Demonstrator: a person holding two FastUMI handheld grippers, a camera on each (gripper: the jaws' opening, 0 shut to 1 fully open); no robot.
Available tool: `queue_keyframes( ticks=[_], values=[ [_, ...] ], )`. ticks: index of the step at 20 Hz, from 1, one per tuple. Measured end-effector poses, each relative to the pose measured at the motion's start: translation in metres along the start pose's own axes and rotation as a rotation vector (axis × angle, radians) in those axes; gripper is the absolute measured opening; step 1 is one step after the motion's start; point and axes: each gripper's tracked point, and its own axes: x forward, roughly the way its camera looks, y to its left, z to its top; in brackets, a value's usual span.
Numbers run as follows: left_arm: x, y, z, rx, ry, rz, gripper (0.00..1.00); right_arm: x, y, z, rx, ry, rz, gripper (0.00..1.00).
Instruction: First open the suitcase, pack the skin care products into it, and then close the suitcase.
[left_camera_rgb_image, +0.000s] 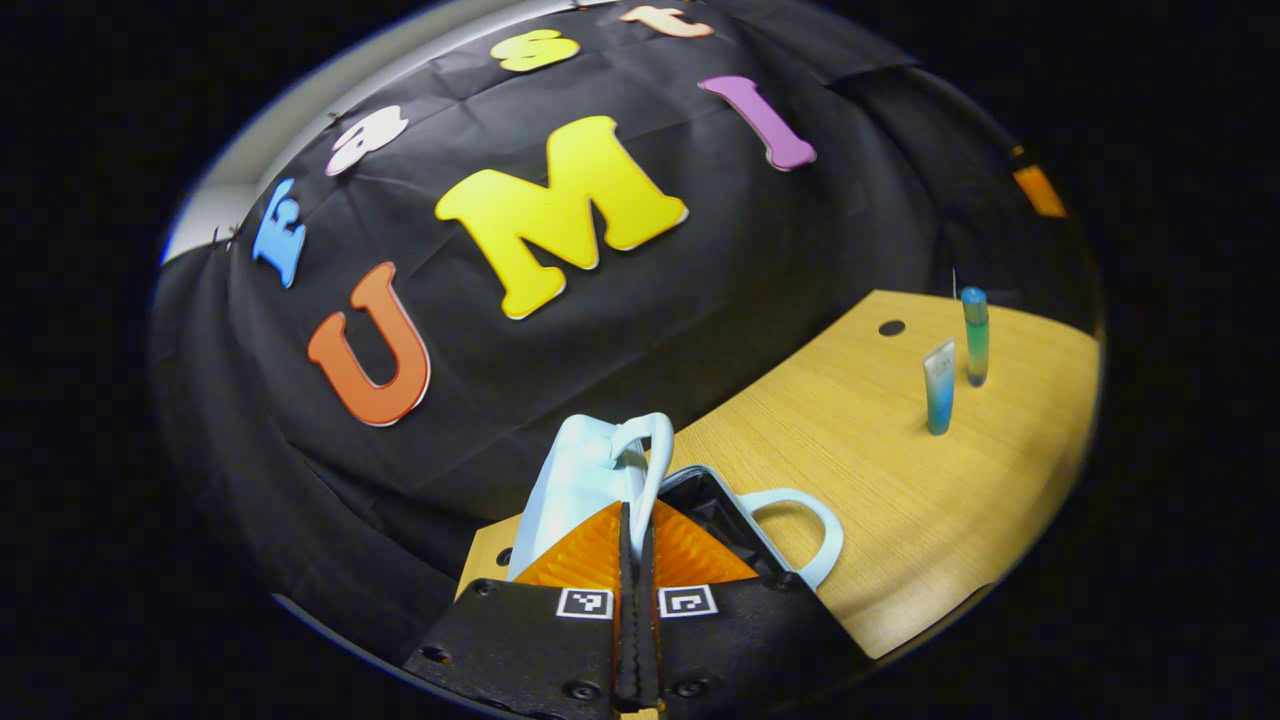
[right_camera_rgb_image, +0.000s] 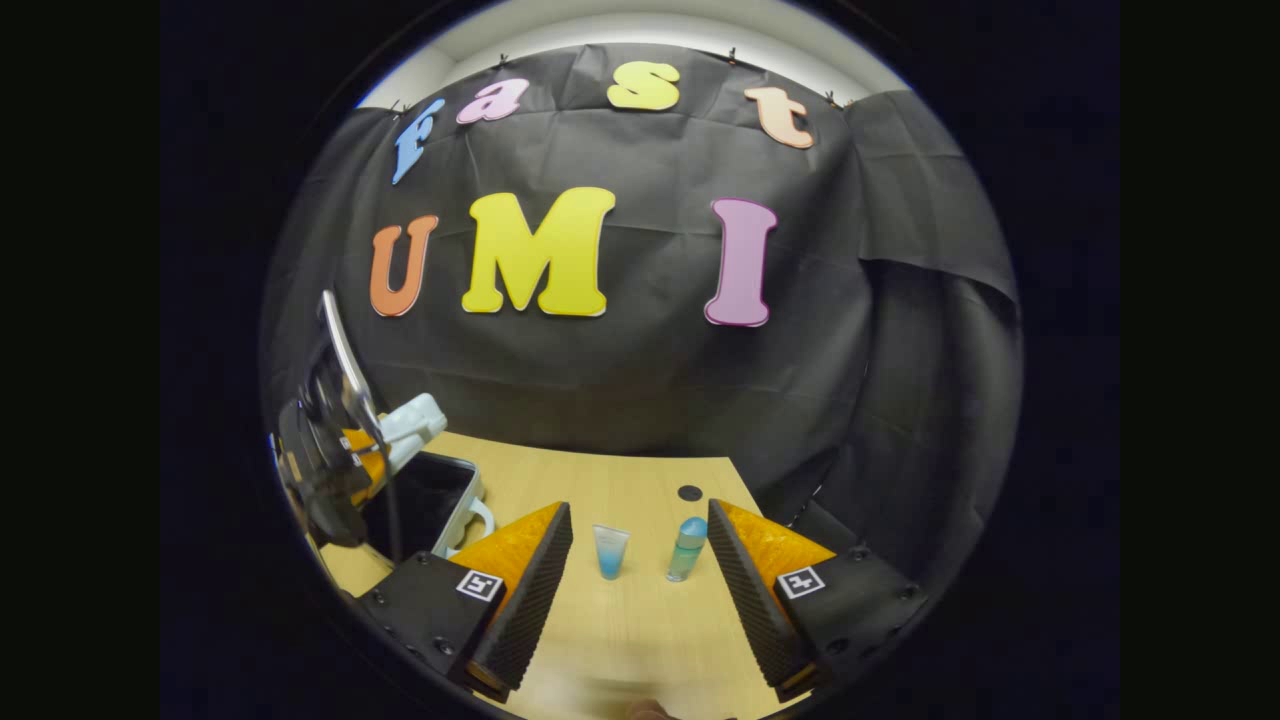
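The light blue suitcase lies open at the table's left end, its lid raised upright over the dark inside. My left gripper is shut, and the lid's white handle runs down into its fingertips. From the right gripper view that gripper sits beside the raised lid. A blue tube and a teal bottle stand side by side on the table. My right gripper hangs open just in front of them, holding nothing. Both products, tube and bottle, stand far right of the case.
The wooden table has a small round hole behind the bottle. The suitcase base's own handle juts toward the products. Bare wood lies between case and products. Black cloth walls close the back and right.
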Motion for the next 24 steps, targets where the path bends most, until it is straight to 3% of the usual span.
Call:
queue_keyframes(
  ticks=[6, 12, 15, 20, 24],
  values=[
    [-0.018, 0.104, -0.006, -0.170, -0.063, 0.040, 0.02, -0.008, 0.064, 0.007, -0.022, -0.010, 0.023, 0.81],
    [-0.005, 0.206, -0.058, -0.149, -0.061, 0.141, 0.02, -0.016, 0.106, 0.017, -0.055, -0.013, 0.029, 0.81],
    [0.006, 0.245, -0.096, -0.175, -0.031, 0.173, 0.03, -0.016, 0.121, 0.024, -0.086, -0.027, 0.037, 0.81],
    [0.030, 0.294, -0.179, -0.369, 0.022, 0.203, 0.02, -0.015, 0.142, 0.025, -0.120, -0.004, 0.063, 0.81],
    [0.056, 0.294, -0.263, -0.490, 0.184, 0.195, 0.03, -0.017, 0.148, 0.027, -0.160, 0.002, 0.058, 0.81]
  ],
)
